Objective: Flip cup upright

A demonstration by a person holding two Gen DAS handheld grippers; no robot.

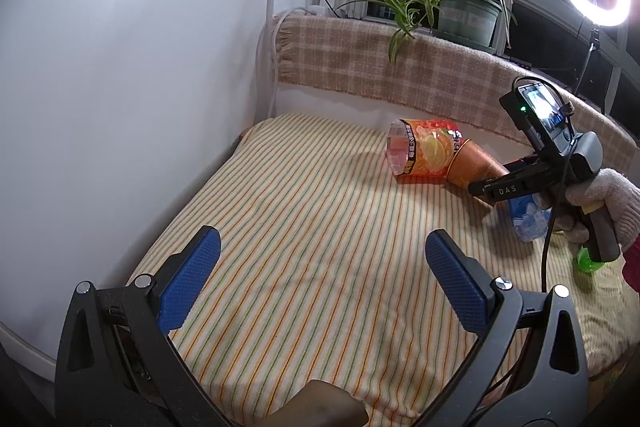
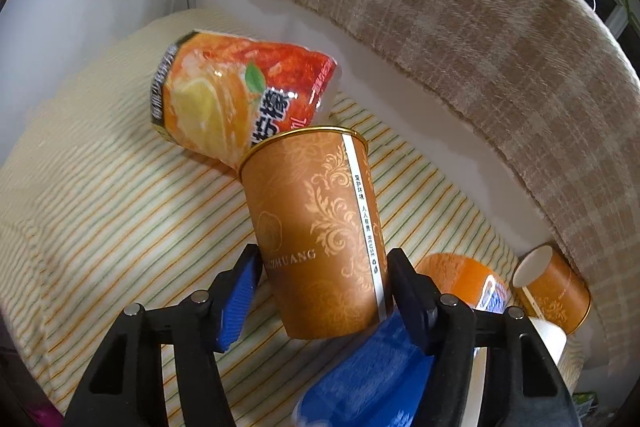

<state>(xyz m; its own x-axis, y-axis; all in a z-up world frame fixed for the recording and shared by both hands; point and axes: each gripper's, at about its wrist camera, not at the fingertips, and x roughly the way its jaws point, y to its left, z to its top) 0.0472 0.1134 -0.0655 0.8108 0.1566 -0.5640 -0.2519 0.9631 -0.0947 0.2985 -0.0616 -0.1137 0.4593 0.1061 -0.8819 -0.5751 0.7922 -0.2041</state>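
Cup (image 2: pixel 320 231) sits clamped between our right claw (image 2: pixel 320 283) pads, long axis running toward 12 o'clock, gold rim far, base toward us, above the striped cloth (image 2: pixel 100 207). At 11 o'clock an orange drink pouch (image 2: pixel 240 95) touches its rim. At 3 o'clock lies a second cup (image 2: pixel 554 291). Our left claw (image 1: pixel 320 279) hangs wide, holding nothing.
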